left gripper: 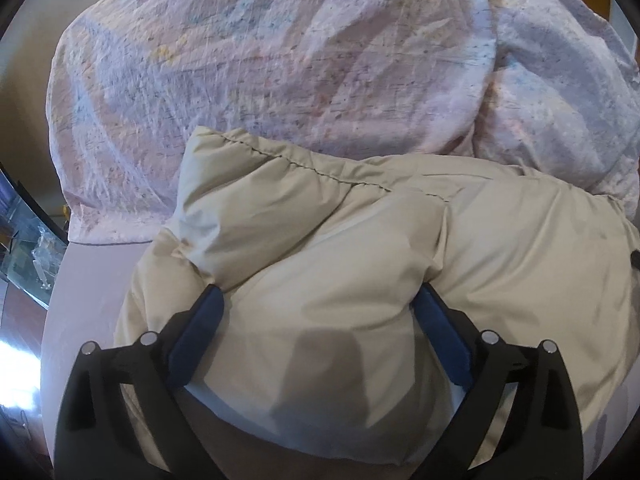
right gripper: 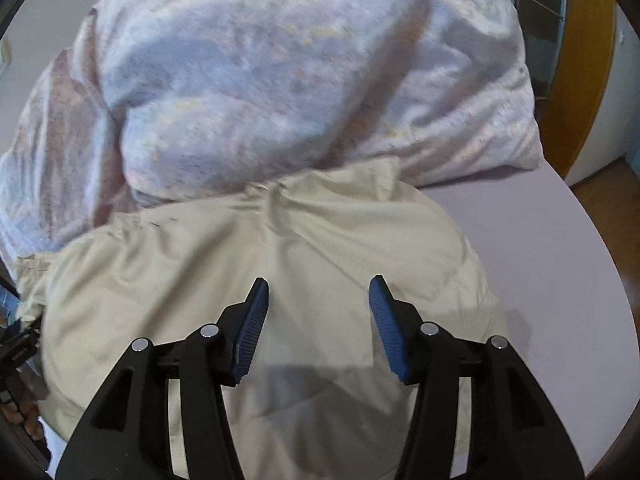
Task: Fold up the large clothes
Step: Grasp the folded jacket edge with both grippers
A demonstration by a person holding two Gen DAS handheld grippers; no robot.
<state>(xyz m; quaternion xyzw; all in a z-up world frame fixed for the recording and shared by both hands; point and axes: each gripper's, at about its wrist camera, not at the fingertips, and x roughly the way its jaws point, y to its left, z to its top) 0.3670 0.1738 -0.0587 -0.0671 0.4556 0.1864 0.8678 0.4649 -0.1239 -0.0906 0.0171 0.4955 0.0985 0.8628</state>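
Lilac bed [right gripper: 560, 280] bears beige jacket [right gripper: 280, 248] (edges cropped); both tools gape, left tool [left gripper: 318, 300], right tool [right gripper: 319, 292].

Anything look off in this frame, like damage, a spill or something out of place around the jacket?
Nothing stands out. The beige puffer jacket lies bunched on the lilac sheet, butting against a rumpled pastel duvet. No tear or stain shows. The left gripper is pressed into the jacket with its jaws apart; the right gripper is open above it.

Left gripper [left gripper: 320, 296] spread wide, blue pads pressed into bulging cloth between them, right gripper [right gripper: 318, 284] parted, pads bare, pointing forward
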